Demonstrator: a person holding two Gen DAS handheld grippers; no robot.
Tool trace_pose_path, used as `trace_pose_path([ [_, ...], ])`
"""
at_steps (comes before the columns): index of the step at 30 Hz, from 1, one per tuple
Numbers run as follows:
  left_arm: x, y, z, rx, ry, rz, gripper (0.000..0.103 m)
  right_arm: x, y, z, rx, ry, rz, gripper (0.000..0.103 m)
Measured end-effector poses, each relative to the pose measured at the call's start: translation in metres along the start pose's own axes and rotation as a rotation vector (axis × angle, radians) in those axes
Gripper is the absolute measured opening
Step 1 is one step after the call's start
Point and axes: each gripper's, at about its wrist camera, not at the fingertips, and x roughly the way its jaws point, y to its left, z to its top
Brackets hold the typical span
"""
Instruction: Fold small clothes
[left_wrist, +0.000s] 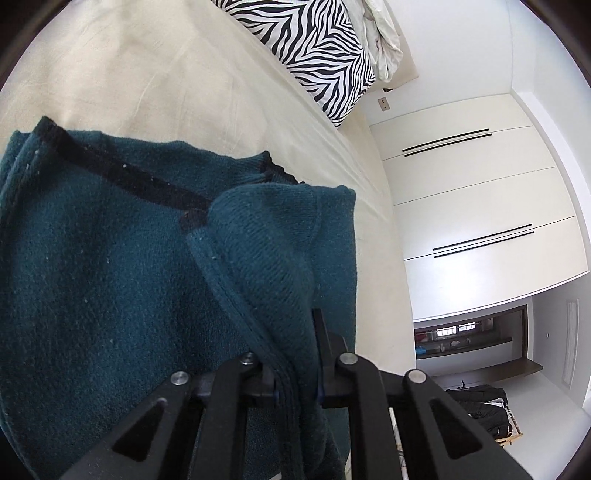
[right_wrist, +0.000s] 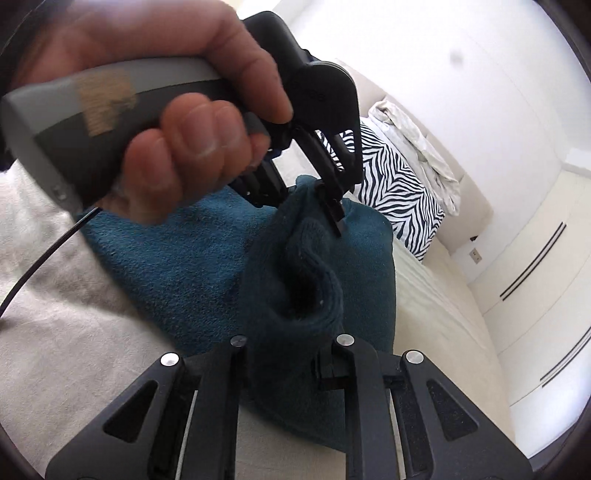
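Observation:
A dark teal knit garment (left_wrist: 110, 266) with a black trimmed edge lies on the cream bed sheet (left_wrist: 155, 74). My left gripper (left_wrist: 295, 384) is shut on a bunched fold of it and lifts that fold off the rest. In the right wrist view the same garment (right_wrist: 177, 266) shows, and my right gripper (right_wrist: 288, 369) is shut on another bunch of its cloth. The left gripper (right_wrist: 332, 206), held in a hand, also shows there, clamped on the fabric's upper edge just ahead of my right gripper.
A zebra-print pillow (left_wrist: 314, 48) and a crumpled white sheet (left_wrist: 380, 37) lie at the bed's head. White wardrobe doors (left_wrist: 472, 206) stand beside the bed. A black cable (right_wrist: 33, 273) hangs from the left gripper over the bed.

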Motion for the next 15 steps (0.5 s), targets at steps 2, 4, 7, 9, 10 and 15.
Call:
trace_pose_path([
  [2,-0.008,0.001,0.005,0.011,-0.007,0.016,0.013,-0.007,0.009,0.001,-0.014,-0.025,0.023,0.012],
  [4,-0.021,0.003,0.008,0.027,-0.011,0.042,0.013,-0.009,0.017,0.006,-0.023,-0.038,0.046,0.008],
  [7,-0.037,0.012,0.018,0.045,-0.015,0.086,0.013,-0.007,0.028,0.02,-0.036,-0.051,0.087,0.008],
  [9,-0.047,0.022,0.023,0.043,-0.015,0.108,0.013,-0.003,0.032,0.028,-0.036,-0.066,0.116,0.007],
  [10,-0.05,0.027,0.026,0.04,-0.014,0.115,0.013,0.0,0.035,0.032,-0.042,-0.071,0.128,0.007],
  [15,-0.063,0.045,0.032,0.044,-0.008,0.153,0.013,0.011,0.052,0.041,-0.075,-0.071,0.181,0.007],
])
